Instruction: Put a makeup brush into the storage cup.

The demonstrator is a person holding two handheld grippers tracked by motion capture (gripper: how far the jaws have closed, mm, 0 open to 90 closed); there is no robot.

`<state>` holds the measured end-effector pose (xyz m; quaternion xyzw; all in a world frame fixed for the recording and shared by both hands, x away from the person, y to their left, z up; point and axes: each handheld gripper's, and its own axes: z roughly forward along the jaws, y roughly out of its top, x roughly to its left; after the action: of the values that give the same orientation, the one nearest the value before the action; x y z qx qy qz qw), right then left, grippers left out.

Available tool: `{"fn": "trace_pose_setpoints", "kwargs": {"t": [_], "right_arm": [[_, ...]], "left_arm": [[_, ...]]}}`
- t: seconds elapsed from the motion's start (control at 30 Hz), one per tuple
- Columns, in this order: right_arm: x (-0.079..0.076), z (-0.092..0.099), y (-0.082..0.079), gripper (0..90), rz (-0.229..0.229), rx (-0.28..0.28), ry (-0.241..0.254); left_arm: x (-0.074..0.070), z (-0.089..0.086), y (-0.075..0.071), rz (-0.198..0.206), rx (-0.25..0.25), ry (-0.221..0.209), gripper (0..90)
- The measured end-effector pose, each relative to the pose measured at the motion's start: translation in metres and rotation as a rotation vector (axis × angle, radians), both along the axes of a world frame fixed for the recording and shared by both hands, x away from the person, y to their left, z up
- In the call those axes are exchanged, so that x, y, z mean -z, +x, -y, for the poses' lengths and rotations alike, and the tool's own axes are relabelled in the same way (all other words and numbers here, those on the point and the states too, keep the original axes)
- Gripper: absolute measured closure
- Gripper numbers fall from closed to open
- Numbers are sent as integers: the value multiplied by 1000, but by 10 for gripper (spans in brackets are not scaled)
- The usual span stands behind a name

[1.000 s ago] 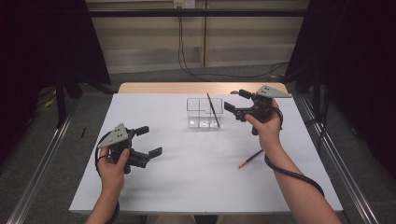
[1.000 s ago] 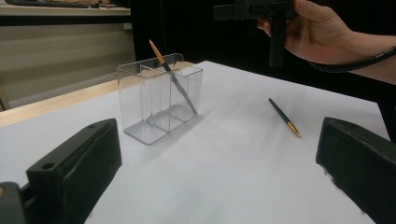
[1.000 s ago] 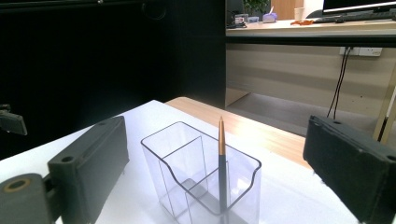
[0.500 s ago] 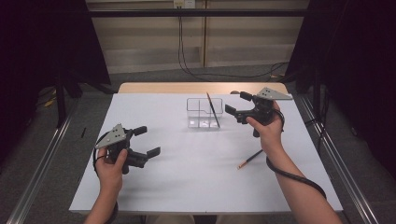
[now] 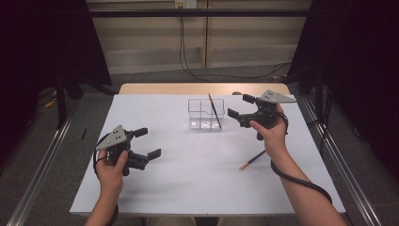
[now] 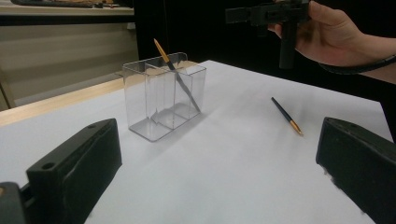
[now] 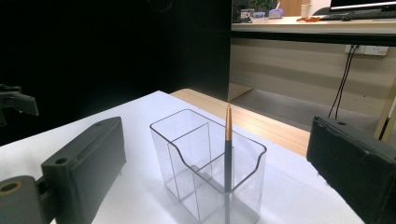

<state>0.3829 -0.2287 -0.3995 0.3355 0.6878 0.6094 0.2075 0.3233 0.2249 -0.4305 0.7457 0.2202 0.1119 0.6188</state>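
A clear plastic organizer box (image 5: pixel 200 115) stands at the back middle of the white table, and a dark pen with a gold end (image 5: pixel 214 110) leans inside it. A second pen (image 5: pixel 251 160) lies loose on the table, front right of the box. My right gripper (image 5: pixel 240 106) hovers just right of the box, open and holding nothing; its view looks at the box (image 7: pixel 187 154) and the leaning pen (image 7: pixel 228 149). My left gripper (image 5: pixel 147 142) is open and holding nothing at front left; it faces the box (image 6: pixel 163 100) and the loose pen (image 6: pixel 286 115).
The white table sheet (image 5: pixel 188 188) spreads wide between the two hands. A wooden strip (image 5: pixel 155 88) runs along the far edge. Metal rails (image 5: pixel 42 160) flank the table on the floor, and cables (image 5: pixel 188 61) hang at the back wall.
The right gripper has drifted slightly to the right, away from the box. The left hand has hardly moved, and both grippers have stayed open.
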Motion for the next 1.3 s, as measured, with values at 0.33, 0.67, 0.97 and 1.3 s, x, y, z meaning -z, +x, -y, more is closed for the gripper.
{"fn": "trace_pose_setpoints", "kwargs": {"t": [0.33,0.67,0.97,1.3], "right_arm": [[-2,3,-6,38,4,-5,-10],[0,14,-17,32,-1,-1,-17],[5,29,-30,29,-6,-1,-27],[14,42,-48,30,-18,11,-22]], "left_arm": [[0,-1,-1,1,-4,1,1],[-1,2,-2,0,2,0,1],[0,4,-3,-2,4,7,1],[1,2,-4,-4,-3,11,1]]}}
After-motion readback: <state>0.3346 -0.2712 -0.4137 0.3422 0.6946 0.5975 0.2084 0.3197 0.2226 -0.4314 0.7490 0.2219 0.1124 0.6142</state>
